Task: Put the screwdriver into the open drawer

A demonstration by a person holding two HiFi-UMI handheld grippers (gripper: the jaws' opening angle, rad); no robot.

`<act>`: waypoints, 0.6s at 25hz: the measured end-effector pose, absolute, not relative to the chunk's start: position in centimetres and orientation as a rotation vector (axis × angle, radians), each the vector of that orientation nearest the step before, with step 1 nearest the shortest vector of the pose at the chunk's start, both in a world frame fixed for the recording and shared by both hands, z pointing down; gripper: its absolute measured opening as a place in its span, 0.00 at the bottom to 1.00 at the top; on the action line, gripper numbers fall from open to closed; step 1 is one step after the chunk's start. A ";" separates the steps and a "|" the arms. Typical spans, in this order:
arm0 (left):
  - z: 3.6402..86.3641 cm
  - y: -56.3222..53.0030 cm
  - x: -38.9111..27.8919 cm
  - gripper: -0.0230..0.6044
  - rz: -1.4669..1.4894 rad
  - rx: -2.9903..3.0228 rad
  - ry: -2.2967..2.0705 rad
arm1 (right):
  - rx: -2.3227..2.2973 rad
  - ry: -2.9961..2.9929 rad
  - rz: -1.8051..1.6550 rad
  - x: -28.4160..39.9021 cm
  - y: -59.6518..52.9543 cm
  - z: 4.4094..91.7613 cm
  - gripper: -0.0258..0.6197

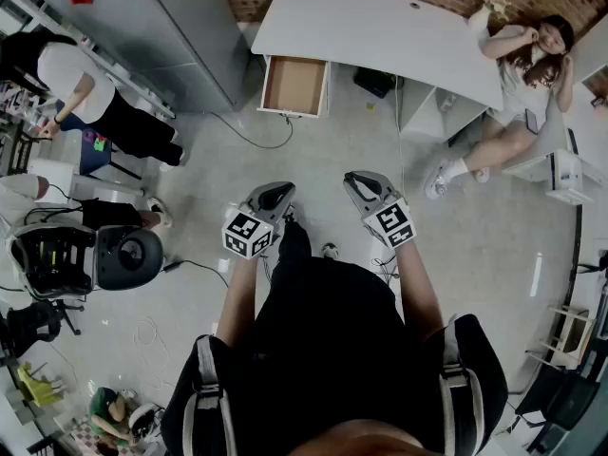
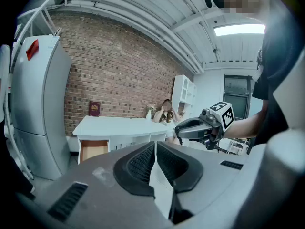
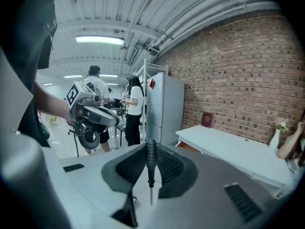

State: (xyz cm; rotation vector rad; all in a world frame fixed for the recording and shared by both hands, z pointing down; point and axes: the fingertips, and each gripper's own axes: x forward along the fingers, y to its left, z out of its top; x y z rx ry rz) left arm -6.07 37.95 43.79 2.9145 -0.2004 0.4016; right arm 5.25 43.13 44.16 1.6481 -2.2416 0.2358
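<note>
The screwdriver (image 3: pixel 151 163) is held in the right claw (image 3: pixel 150 149), pinched btw. the two black pads. In the right gripper view its long axis runs up-down in the frame, w/ the ribbed handle up at the claw tips and the thin metal shaft pointed toward the bottom edge. The claw is thus set narrow on the handle, not wide.

The left claw (image 2: pixel 155 147) is seen w/ its pads brought together and nothing btw. them, i.e. empty. In the head view both are held out ahead of the person at frame ctr, the left claw (image 1: pixel 274 196) just left of the right claw (image 1: pixel 363 186), apart from each other.

The drawer (image 1: pixel 294 85) is pulled out from the left end of the white counter (image 1: pixel 380 27), at upper ctr of the head view. Its wood-coloured inside is shown open to the top, and nothing can be made out in it. From the right claw it lies up and somewhat left in the frame, well apart, w/ bare floor (image 1: pixel 332 141) in btw. The left claw is placed a bit more in line w/ it, but the tool is carried by the right.

The carry is judged not yet finished: a reach up-left is needed, then the tool must be brought over the drawer mouth before release. A grey fridge (image 1: pixel 180 36) stands just left of the drawer.
</note>
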 end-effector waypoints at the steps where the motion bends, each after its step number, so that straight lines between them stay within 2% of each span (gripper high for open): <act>1: 43.8 37.9 -6.0 0.07 0.402 2.914 -0.200 | 1.647 -2.241 0.233 5.3 43.0 44.2 0.23; 15: 43.8 36.6 -5.7 0.07 0.400 2.912 -0.172 | 1.636 -2.259 0.236 4.9 41.7 44.0 0.23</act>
